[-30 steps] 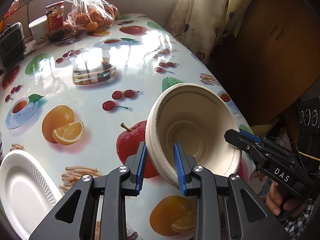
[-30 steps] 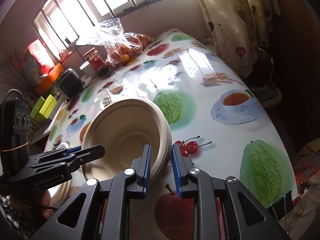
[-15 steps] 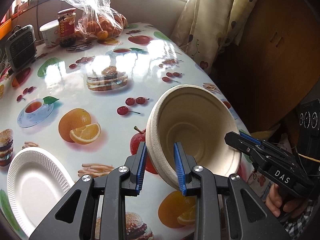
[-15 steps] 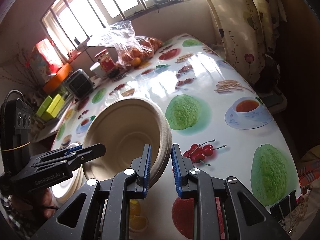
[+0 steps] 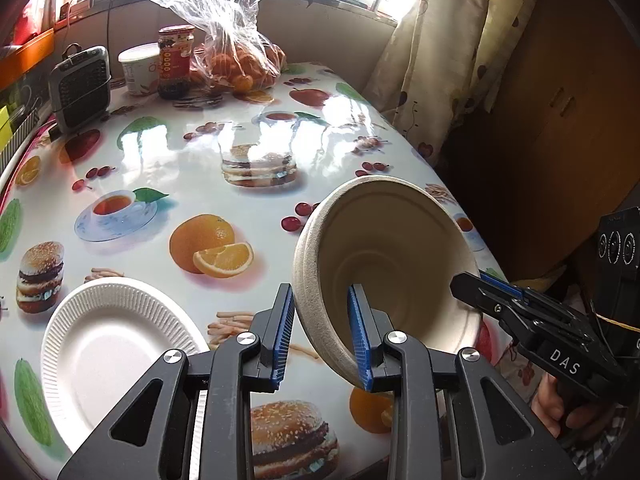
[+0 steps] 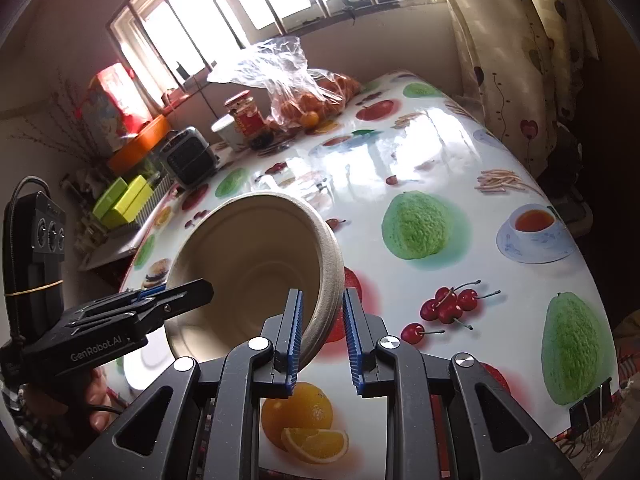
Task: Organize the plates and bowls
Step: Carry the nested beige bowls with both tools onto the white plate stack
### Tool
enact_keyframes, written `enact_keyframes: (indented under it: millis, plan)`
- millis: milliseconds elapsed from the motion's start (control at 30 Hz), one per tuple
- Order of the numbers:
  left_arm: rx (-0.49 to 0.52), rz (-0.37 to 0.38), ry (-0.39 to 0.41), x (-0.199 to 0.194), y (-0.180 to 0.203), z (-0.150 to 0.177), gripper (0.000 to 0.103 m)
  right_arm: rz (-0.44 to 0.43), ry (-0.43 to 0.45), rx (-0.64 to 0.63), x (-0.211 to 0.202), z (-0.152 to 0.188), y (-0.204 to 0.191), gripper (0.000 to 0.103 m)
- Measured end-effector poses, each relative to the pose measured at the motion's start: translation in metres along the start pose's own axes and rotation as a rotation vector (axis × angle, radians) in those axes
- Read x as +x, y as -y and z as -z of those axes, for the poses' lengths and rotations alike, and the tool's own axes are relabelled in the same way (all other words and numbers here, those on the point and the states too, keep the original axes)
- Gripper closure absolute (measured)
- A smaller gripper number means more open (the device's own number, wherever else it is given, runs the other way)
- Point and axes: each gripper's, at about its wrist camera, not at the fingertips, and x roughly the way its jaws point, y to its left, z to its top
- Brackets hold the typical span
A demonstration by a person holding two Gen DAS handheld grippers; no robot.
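Note:
A beige paper bowl hangs tilted above the table, held on opposite sides of its rim. My left gripper is shut on the rim nearest it. My right gripper is shut on the other side of the bowl; its black fingers show at the bowl's right edge in the left wrist view. A white fluted paper plate lies flat on the table to the bowl's lower left. The left gripper's fingers show at the bowl's left in the right wrist view.
The table has a glossy fruit-print cloth. At its far end stand a small grey heater, a white cup, a red-labelled jar and a plastic bag of oranges. A curtain and dark cupboard stand to the right.
Both grippers have lifted and pulled back with the bowl between them, still gripped. More of the table and the whole white plate have come into view.

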Motion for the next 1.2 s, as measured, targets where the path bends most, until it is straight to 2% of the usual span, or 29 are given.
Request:
enact_keyframes:
  millis: [1200]
  plan:
    - [-0.197,-0.171,0.092,-0.067,-0.101,0.040,0.074,-0.178,-0.116,-0.177,0.055,0.002,-0.110,0.083]
